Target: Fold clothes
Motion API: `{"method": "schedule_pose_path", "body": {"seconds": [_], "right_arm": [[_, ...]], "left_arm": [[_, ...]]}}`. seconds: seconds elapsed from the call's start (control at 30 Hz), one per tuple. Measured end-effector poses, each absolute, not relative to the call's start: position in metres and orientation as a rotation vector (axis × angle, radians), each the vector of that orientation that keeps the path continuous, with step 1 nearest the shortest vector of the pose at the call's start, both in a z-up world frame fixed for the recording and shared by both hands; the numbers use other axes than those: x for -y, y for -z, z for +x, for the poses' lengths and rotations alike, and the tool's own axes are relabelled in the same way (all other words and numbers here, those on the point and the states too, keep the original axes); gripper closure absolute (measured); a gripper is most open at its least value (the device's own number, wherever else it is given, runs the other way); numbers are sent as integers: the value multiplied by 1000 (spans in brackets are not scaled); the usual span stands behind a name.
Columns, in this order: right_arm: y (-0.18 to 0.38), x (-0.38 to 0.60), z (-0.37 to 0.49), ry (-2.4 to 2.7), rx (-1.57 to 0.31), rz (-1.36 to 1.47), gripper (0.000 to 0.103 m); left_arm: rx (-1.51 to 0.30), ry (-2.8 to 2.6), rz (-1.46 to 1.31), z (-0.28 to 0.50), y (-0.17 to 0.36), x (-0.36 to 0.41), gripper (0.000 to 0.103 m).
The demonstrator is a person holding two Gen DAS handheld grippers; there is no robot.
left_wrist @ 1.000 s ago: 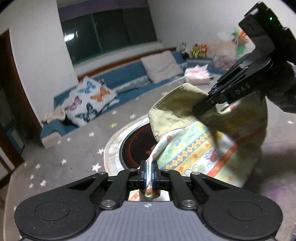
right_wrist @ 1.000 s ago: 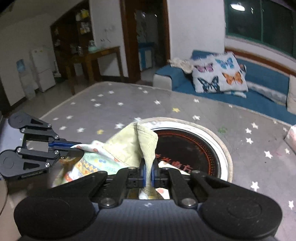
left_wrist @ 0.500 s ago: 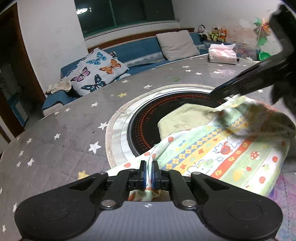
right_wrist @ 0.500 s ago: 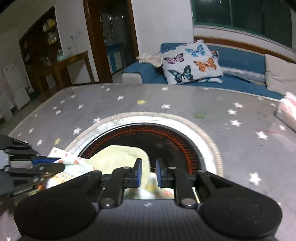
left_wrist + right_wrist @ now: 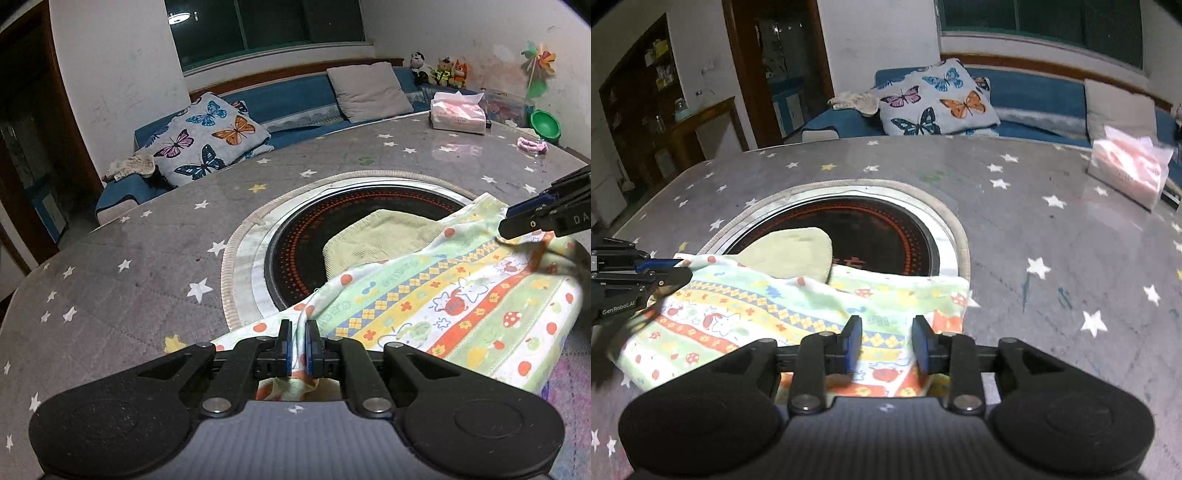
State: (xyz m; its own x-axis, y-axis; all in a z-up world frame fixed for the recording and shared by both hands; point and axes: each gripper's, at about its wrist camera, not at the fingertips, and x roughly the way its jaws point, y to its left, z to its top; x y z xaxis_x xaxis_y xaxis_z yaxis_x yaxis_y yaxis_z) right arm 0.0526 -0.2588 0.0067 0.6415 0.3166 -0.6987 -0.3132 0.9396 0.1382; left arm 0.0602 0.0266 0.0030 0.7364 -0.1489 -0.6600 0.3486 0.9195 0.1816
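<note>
Now the patterned garment (image 5: pixel 461 306) lies spread on the bench (image 5: pixel 140 266), its far edge draped over the dark round inset (image 5: pixel 314 236) at the bench's centre, with a plain pale-green part (image 5: pixel 376 236) of it folded out onto that inset. Its printed side shows stripes, mushrooms and small animals in orange, yellow and green.

At the near left corner, the left gripper (image 5: pixel 295 345) has its fingers narrowed on a pinch of the cloth's edge — the fabric runs up between the two blue pads. The right gripper (image 5: pixel 886 341) sits over the near right part of the garment with its fingers wide apart, cloth lying below the gap and nothing clamped.

Farther out, a pink tissue pack (image 5: pixel 458 114) rests on the far right of the star-printed bench cover. Beyond the bench, a butterfly cushion (image 5: pixel 207 140) leans on a blue sofa (image 5: pixel 295 99) under a dark window (image 5: pixel 266 22).
</note>
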Motion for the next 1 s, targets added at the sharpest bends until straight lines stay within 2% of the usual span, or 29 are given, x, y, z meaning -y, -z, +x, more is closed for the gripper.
{"method": "schedule_pose_path", "body": {"seconds": [0.13, 0.3, 0.4, 0.43, 0.5, 0.73, 0.77, 0.8, 0.83, 0.87, 1.0], "right_arm": [[-4, 259, 54, -340, -800, -4, 71], [-7, 258, 54, -319, -777, -14, 54], [-7, 258, 55, -308, -774, -33, 55], [-6, 259, 56, -314, -783, -27, 55], [-4, 259, 56, -310, -789, -27, 68], [-4, 267, 57, -278, -794, -9, 68], [-3, 267, 56, -277, -798, -11, 75], [-3, 267, 56, -277, -802, -12, 86], [-3, 266, 55, -273, -802, -9, 90], [-3, 266, 54, -271, -801, -10, 98], [-14, 264, 48, -255, -754, -33, 100]], "left_arm": [[-690, 273, 304, 60, -4, -26, 95], [-664, 274, 304, 56, -12, -25, 97], [-648, 274, 302, 54, -16, -25, 97], [-647, 274, 303, 54, -16, -25, 97], [-647, 273, 305, 54, -16, -24, 97], [-636, 274, 304, 52, -19, -25, 97], [-633, 274, 304, 51, -20, -25, 97], [-631, 275, 305, 51, -21, -24, 97], [-628, 276, 306, 51, -21, -24, 97], [-626, 276, 306, 50, -22, -24, 97], [-610, 279, 305, 47, -27, -25, 97]]}}
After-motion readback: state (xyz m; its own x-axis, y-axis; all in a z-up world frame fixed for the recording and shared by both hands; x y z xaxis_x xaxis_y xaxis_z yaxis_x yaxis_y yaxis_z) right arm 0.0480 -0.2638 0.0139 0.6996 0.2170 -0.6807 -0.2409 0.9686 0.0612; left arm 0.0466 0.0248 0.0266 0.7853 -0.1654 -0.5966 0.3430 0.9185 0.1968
